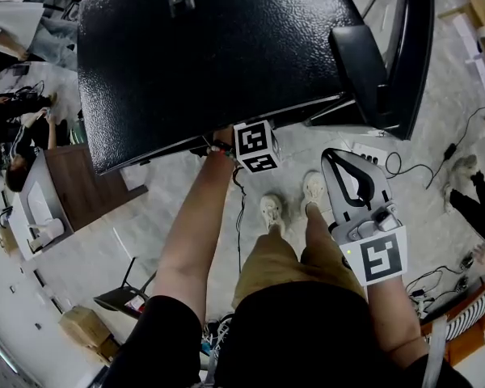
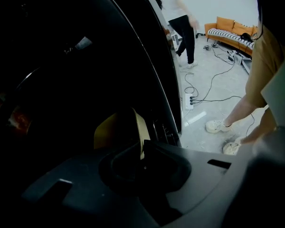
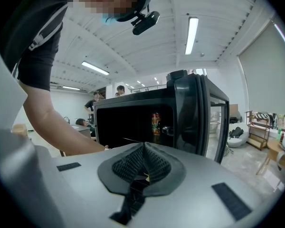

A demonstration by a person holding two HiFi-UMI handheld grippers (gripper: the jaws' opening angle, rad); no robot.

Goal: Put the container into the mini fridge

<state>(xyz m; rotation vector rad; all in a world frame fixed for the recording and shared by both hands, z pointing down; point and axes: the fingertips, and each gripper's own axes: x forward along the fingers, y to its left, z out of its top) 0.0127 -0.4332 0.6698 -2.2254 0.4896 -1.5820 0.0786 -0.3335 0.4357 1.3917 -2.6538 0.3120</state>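
Observation:
The black mini fridge (image 1: 210, 55) stands below me with its door (image 1: 404, 55) swung open to the right. My left arm reaches into it; only the left gripper's marker cube (image 1: 255, 146) shows under the fridge's front edge. In the left gripper view, the left gripper (image 2: 142, 144) is shut on the thin wall of a yellowish container (image 2: 121, 129) inside the dark interior. My right gripper (image 1: 331, 155) hangs beside my legs, outside the fridge. It is shut (image 3: 143, 145) with nothing in it and points at the open fridge (image 3: 133, 113).
A drink can (image 3: 156, 123) stands inside the fridge near the door (image 3: 213, 118). Cables and a power strip (image 2: 189, 100) lie on the floor to the right. An orange sofa (image 2: 228, 25) and a walking person (image 2: 180, 18) are behind. A wooden desk (image 1: 81, 184) stands left.

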